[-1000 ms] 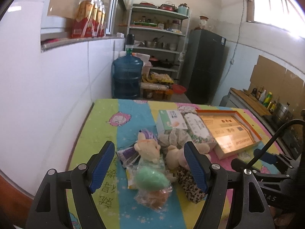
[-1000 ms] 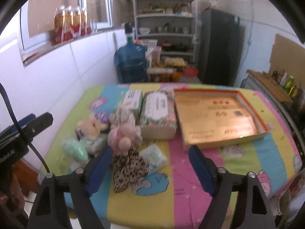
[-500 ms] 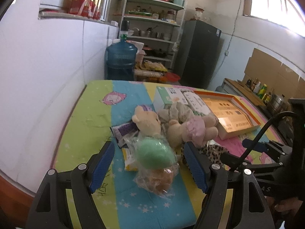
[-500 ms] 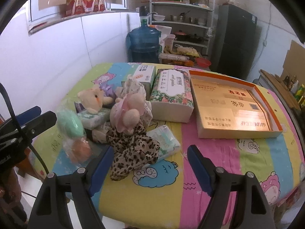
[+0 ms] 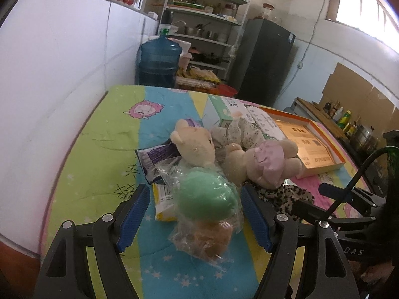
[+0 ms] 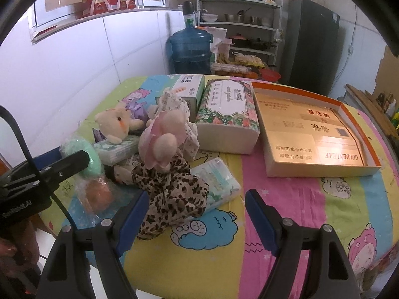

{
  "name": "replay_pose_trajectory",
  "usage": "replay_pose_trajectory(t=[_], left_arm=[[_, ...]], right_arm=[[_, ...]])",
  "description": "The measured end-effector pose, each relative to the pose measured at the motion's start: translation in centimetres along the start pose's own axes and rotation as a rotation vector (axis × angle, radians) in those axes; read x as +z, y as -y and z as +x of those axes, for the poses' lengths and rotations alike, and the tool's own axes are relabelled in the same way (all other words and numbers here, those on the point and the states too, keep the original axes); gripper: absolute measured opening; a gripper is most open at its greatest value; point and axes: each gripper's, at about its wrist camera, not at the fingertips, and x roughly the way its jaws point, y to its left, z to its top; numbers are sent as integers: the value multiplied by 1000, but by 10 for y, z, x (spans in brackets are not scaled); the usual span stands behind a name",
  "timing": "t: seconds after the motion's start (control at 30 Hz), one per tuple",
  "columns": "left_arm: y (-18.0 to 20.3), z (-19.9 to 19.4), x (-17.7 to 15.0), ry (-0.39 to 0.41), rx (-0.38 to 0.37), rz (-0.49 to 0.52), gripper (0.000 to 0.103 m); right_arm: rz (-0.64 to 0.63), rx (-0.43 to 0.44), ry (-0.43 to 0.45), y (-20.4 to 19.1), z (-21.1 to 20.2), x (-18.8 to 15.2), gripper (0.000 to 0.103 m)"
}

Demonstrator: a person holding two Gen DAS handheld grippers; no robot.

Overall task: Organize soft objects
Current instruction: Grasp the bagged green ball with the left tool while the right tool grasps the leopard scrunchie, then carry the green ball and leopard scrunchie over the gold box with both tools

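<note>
A pile of soft things lies on the bright cartoon tablecloth [image 5: 104, 147]. A clear bag holding a green sponge [image 5: 203, 196] and an orange one sits between the fingers of my left gripper [image 5: 194, 214], which is open and not pressing on it. Behind it are a cream plush bear [image 5: 193, 144] and a plush with a pink cap [image 5: 261, 163]. My right gripper [image 6: 197, 220] is open just in front of the leopard-print cloth [image 6: 172, 189] and a tissue pack [image 6: 217, 184]. The pink-capped plush [image 6: 163, 139] rests on that cloth.
An open orange-rimmed box [image 6: 311, 129] lies at the right of the table, next to a floral tissue box [image 6: 227, 114] and a green-white carton [image 6: 187, 89]. A white wall [image 5: 62, 74] borders the left side. A blue water jug [image 6: 190, 51] and shelves stand behind.
Both grippers have come down and closer to the pile. The sponge bag now lies between the left gripper's fingers, and the leopard cloth is nearer the right gripper. Both stay open.
</note>
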Motion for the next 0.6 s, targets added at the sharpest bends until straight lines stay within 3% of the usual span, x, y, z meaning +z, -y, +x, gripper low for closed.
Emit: replay_pose_trajectory(t=[0.13, 0.2, 0.23, 0.27, 0.37, 0.47, 0.6], left_arm=[[-1, 10, 0, -18, -9, -2, 75], [-1, 13, 0, -29, -29, -7, 64], [-1, 15, 0, -37, -35, -8, 57], [-1, 17, 0, -43, -37, -7, 56], [0, 16, 0, -33, -44, 0, 50], [-1, 13, 0, -22, -60, -6, 48], [1, 6, 4, 11, -70, 4, 47]], right_arm=[[4, 16, -10, 0, 7, 2, 80], [5, 20, -11, -1, 10, 2, 79], [6, 32, -12, -1, 11, 2, 70], [6, 44, -13, -2, 10, 0, 55], [-2, 86, -46, -4, 15, 0, 28], [-7, 97, -52, -5, 15, -1, 17], [15, 119, -33, 1, 11, 1, 12]])
